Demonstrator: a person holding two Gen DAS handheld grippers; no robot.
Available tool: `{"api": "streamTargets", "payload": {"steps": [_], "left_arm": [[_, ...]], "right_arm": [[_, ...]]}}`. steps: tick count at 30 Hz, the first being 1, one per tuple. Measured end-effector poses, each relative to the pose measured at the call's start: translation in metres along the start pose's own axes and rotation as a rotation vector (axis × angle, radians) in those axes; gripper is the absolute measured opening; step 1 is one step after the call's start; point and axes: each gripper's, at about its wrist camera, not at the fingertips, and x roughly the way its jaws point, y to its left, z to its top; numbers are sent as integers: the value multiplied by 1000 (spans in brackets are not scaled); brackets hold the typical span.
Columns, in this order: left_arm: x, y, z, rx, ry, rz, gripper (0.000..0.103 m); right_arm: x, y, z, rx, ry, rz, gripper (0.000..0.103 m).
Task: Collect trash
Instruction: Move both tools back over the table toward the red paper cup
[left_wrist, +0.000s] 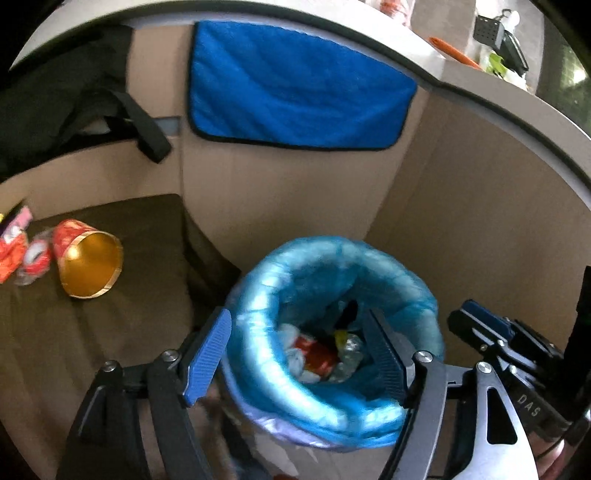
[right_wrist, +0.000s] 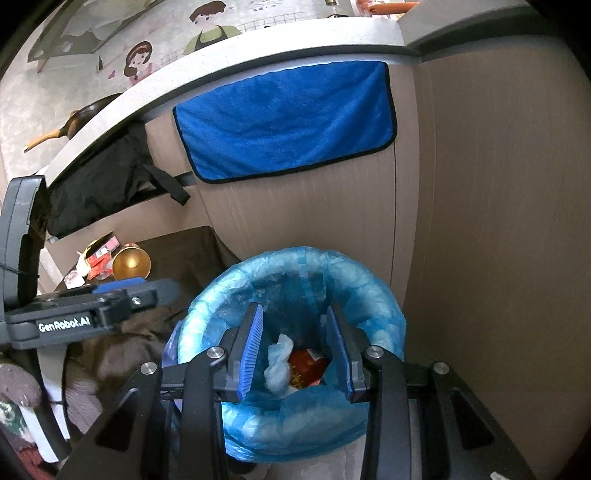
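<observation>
Left gripper (left_wrist: 295, 354) gaped wide and empty above the bin (left_wrist: 258, 373); right gripper (right_wrist: 295, 350) hung narrow, empty. Snagging the liner could tip it.

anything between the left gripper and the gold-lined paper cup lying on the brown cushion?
Nothing visible. The left gripper, jaws open and empty, sits over the blue-lined trash bin. The gold-lined red paper cup lies on its side on the brown cushion, with only bare cushion between them.

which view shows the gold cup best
The left wrist view: the cup lies large on its side on the brown cushion, its gold inside facing the camera. In the right wrist view the cup is smaller, just above the left gripper.
</observation>
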Motion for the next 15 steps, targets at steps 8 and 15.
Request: {"api": "streamTargets", "payload": {"steps": [8,15], "left_arm": [[-55,58,-9,7,-90,99,89],[-105,164,-22,-87,-134,242,91]], "right_arm": [[-5,26,7,-19,-16,61,40],[3,99,17,-149,-43,193,69]]}}
